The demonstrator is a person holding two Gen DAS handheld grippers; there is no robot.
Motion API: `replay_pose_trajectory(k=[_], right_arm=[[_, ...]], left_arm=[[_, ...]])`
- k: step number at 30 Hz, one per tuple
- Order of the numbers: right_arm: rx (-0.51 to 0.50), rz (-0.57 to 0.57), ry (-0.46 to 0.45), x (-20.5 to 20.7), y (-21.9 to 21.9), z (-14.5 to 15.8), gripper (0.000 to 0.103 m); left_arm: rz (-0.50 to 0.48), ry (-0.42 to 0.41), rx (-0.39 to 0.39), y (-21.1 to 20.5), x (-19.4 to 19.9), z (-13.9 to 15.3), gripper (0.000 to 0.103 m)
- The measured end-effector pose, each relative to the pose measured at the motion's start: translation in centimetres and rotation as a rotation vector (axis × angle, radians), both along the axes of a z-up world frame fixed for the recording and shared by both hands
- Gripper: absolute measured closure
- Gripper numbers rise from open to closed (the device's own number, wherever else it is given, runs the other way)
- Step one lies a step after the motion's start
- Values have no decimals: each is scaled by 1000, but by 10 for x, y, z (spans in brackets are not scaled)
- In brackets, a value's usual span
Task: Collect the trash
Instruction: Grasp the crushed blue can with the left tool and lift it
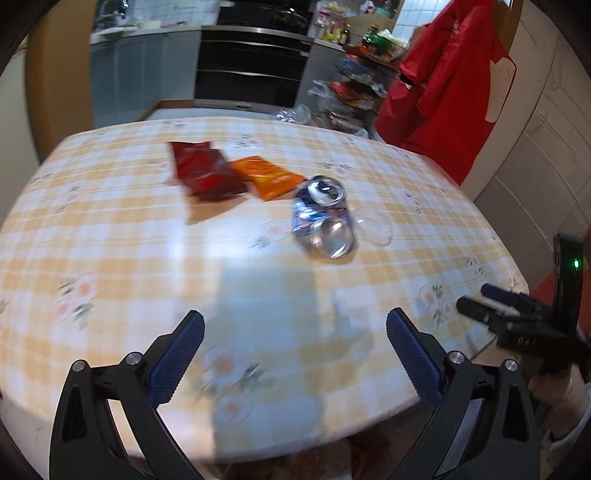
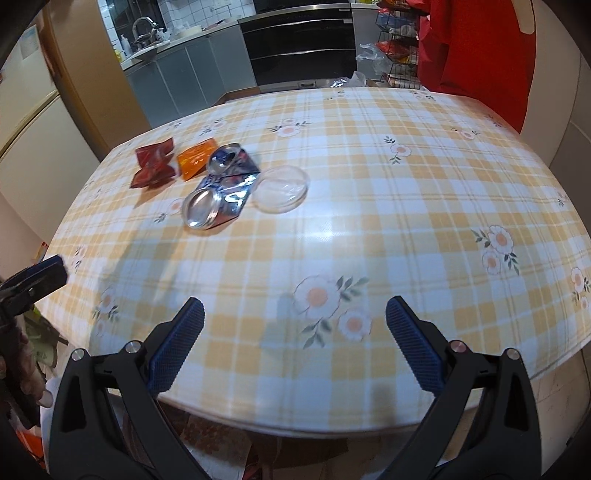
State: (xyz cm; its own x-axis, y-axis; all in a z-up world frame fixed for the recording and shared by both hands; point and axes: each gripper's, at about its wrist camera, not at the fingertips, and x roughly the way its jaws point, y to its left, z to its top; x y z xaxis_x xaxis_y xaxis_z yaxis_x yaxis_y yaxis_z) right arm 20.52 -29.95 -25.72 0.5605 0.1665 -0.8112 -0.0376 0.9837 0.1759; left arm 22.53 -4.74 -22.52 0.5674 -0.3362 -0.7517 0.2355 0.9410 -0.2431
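Observation:
A crushed blue and silver can [image 1: 324, 220] [image 2: 221, 186] lies on the checked table [image 1: 147, 258] [image 2: 406, 221]. A clear plastic lid [image 1: 373, 230] [image 2: 281, 189] lies flat, touching the can's right side. A dark red wrapper [image 1: 205, 171] [image 2: 154, 167] and an orange wrapper [image 1: 267, 177] [image 2: 195, 158] lie left of and behind the can. My left gripper [image 1: 294, 334] is open and empty above the table's near edge. My right gripper [image 2: 294, 332] is open and empty, also near the front edge; it shows at the right of the left wrist view [image 1: 480, 301].
A red garment [image 1: 443, 92] [image 2: 480, 48] hangs beyond the table's far right. A wire rack of packets [image 1: 354, 92] [image 2: 397, 33] and a black oven [image 1: 251, 66] [image 2: 303, 40] stand behind the table. Grey cabinets with a sink [image 2: 177, 70] stand at the back left.

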Motion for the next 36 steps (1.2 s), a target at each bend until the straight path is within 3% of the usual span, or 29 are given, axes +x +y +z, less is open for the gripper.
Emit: replay_pose_trajectory(k=[5,9,13,16,21,27,28,30,36], right_arm=[[13,-24,6,19,-15,-8,6],[27,-49,4,30,-27,-12,6],[26,-61,0,37,-35,-14,6],[27,-68,0,45,-41,-16,6],[31,-75,-1,53,-44,-19,6],[32,-73,1,59,-43,-22,6],[31,-72,0,59,-43,-21,6],[26,-68,-6,59,-42,-21,6],[9,-44,-21,65,-40,-19,6]], left_arm=[[9,15,-10,-44,45,-15,15],[46,25,45,-75,80,-34,15],[148,60,42,-80,106,-50,15],[216,77,25,-77,116,-57,15],[272,87,75,-83,123,-69,15],[272,91,147,-96,123,-71,15],[268,91,143,-95,123,-70,18],[268,81,143,-90,120,-68,37],[240,92,41,-59,102,-64,42]])
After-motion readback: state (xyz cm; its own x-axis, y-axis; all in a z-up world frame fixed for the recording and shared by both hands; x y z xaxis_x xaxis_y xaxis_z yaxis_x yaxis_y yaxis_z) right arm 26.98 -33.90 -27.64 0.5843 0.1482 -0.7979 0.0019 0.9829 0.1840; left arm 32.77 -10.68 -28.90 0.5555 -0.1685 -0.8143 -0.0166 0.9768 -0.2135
